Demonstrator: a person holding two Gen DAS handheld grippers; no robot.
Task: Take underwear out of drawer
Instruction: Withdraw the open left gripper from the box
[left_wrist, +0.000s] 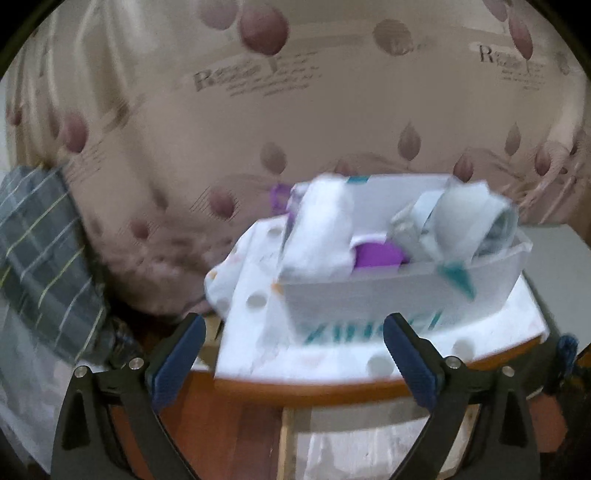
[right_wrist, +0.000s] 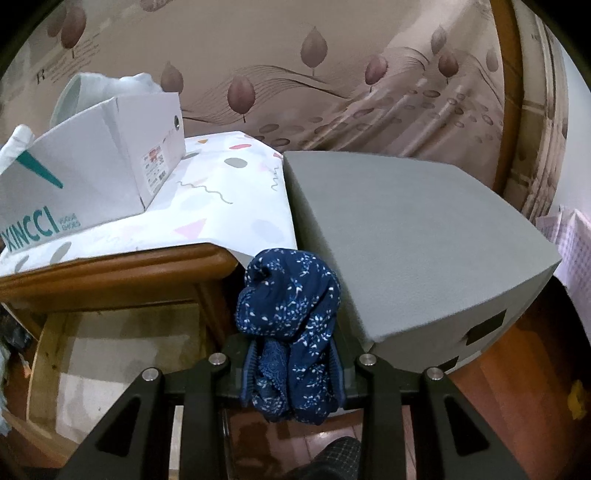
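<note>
My right gripper (right_wrist: 293, 363) is shut on a bunched navy blue underwear with small white flowers (right_wrist: 291, 295), held in the air between the wooden nightstand edge (right_wrist: 122, 266) and a grey box (right_wrist: 406, 236). The open wooden drawer (right_wrist: 110, 347) lies below at the left, its pale bottom showing. In the left wrist view my left gripper (left_wrist: 293, 354) stands open with nothing between its blue-padded fingers (left_wrist: 177, 358), above the same drawer (left_wrist: 369, 443) and in front of the nightstand top. The left view is blurred.
A white shoebox (right_wrist: 92, 166) holding rolled pale cloths (left_wrist: 325, 229) and something purple sits on a patterned white cover (right_wrist: 229, 192) on the nightstand. A beige leaf-print curtain (left_wrist: 258, 110) hangs behind. A grey plaid cloth (left_wrist: 40, 266) lies at the left.
</note>
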